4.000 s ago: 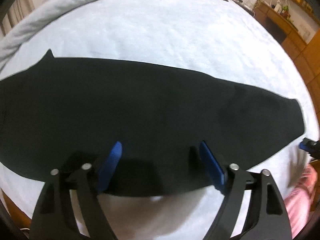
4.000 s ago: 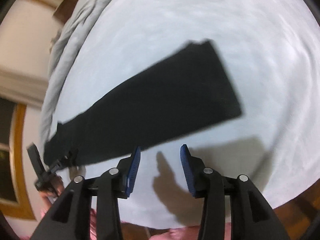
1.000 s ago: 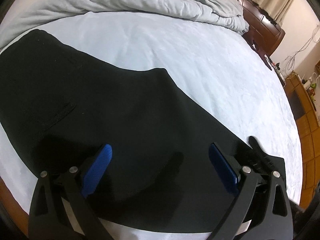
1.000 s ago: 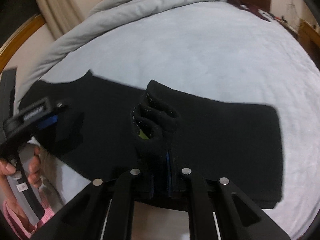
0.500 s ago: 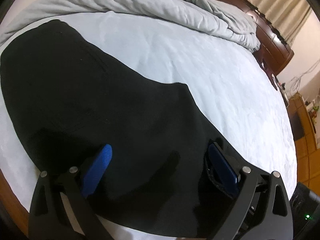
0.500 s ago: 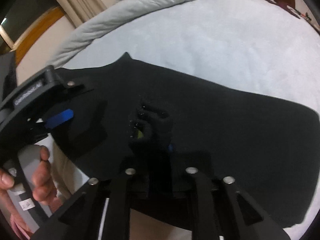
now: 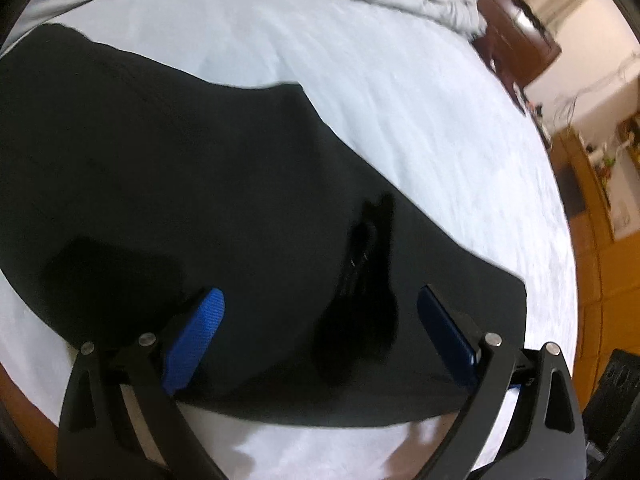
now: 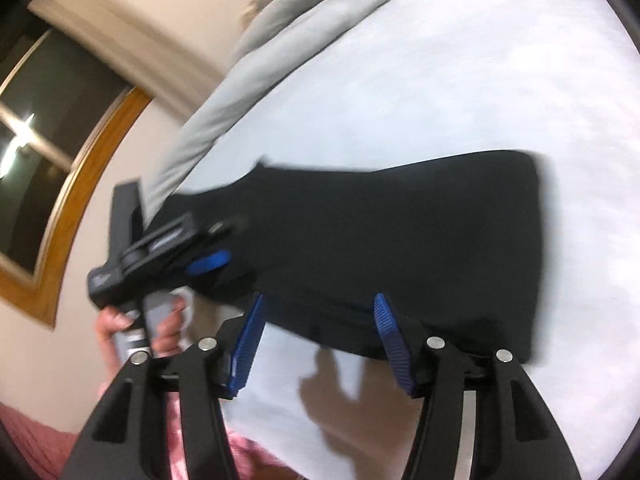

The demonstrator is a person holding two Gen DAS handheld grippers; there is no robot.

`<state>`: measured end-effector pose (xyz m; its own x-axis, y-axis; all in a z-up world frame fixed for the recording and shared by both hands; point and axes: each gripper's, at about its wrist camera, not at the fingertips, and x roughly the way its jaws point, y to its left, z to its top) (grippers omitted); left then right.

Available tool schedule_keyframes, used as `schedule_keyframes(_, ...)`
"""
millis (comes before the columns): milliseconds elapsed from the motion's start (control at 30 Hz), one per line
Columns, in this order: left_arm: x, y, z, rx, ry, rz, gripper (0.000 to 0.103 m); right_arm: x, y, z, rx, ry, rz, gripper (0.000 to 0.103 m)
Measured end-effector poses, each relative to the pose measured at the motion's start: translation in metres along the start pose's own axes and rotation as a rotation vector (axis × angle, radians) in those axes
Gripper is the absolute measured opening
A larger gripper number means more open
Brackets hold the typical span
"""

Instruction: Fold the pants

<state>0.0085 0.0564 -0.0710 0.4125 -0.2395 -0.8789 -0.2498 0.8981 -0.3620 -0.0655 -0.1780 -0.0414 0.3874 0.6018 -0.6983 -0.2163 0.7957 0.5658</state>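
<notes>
Left wrist: pants (image 7: 208,200) flat on bed (image 7: 400,100), near its front edge. Left claw (image 7: 320,332) spread wide over the pants, empty. Right claw (image 8: 318,340) apart, empty, at their near edge.

The flat black fabric pants (image 7: 168,184) run off the left edge of the left wrist view, so their far left end is cut away, and a darker raised fold (image 7: 366,280) near their middle is too dark to tell apart from its own shadow. In the right wrist view motion blur smears the black hand-held left gripper (image 8: 208,260), whose second blue finger is hidden, and the lettering on its body is perhaps a brand name but unreadable. The crumpled grey quilt (image 8: 280,32) is also blurred.
</notes>
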Motion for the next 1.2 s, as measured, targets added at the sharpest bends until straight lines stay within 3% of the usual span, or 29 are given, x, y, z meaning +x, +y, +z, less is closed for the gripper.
schedule_keyframes(100,0.010,-0.009,-0.006,0.026,0.054,0.015,0.096,-0.011,-0.016,0.000,0.015,-0.031,-0.049,0.057)
schedule_keyframes(233,0.017,-0.026,-0.016,0.096,0.104,0.082,0.096,-0.009,-0.027,0.001,0.039,-0.030,-0.039,0.057)
schedule_keyframes(267,0.017,-0.029,-0.018,0.091,0.115,0.054,0.096,-0.009,-0.028,0.001,0.036,-0.031,-0.040,0.057)
schedule_keyframes(367,0.019,-0.031,-0.021,0.017,0.164,-0.142,0.096,-0.006,-0.031,0.000,0.027,-0.032,-0.060,0.057)
schedule_keyframes(400,0.023,-0.032,-0.021,0.010,0.176,-0.177,0.096,-0.005,-0.034,0.000,0.038,-0.034,-0.061,0.057)
schedule_keyframes(500,0.031,-0.031,-0.021,0.018,0.163,-0.172,0.094,-0.007,-0.041,-0.002,0.067,-0.041,-0.048,0.057)
schedule_keyframes(567,0.028,-0.028,-0.021,0.005,0.123,-0.126,0.068,-0.008,-0.043,-0.001,0.074,-0.047,-0.056,0.057)
schedule_keyframes(600,0.026,-0.026,-0.021,0.011,0.105,-0.089,0.040,-0.008,-0.044,-0.001,0.075,-0.050,-0.063,0.057)
schedule_keyframes(633,0.027,-0.024,-0.021,0.021,0.095,-0.063,0.024,-0.010,-0.044,-0.001,0.077,-0.057,-0.069,0.057)
schedule_keyframes(833,0.016,-0.022,-0.024,0.029,0.050,-0.061,0.014,-0.020,-0.051,0.004,0.103,-0.079,-0.082,0.057)
schedule_keyframes(1000,-0.017,-0.010,-0.012,0.019,-0.030,0.048,0.014,-0.028,-0.052,0.010,0.082,-0.093,-0.108,0.057)
schedule_keyframes(1067,-0.011,-0.008,-0.003,0.051,-0.037,0.118,0.015,-0.025,-0.052,0.016,0.079,-0.083,-0.115,0.056)
schedule_keyframes(1133,0.005,-0.008,-0.006,0.065,0.002,0.144,0.018,-0.017,-0.048,0.023,0.074,-0.077,-0.112,0.052)
schedule_keyframes(1200,0.007,-0.014,-0.007,0.103,-0.012,0.176,0.020,-0.009,-0.041,0.030,0.054,-0.072,-0.081,0.051)
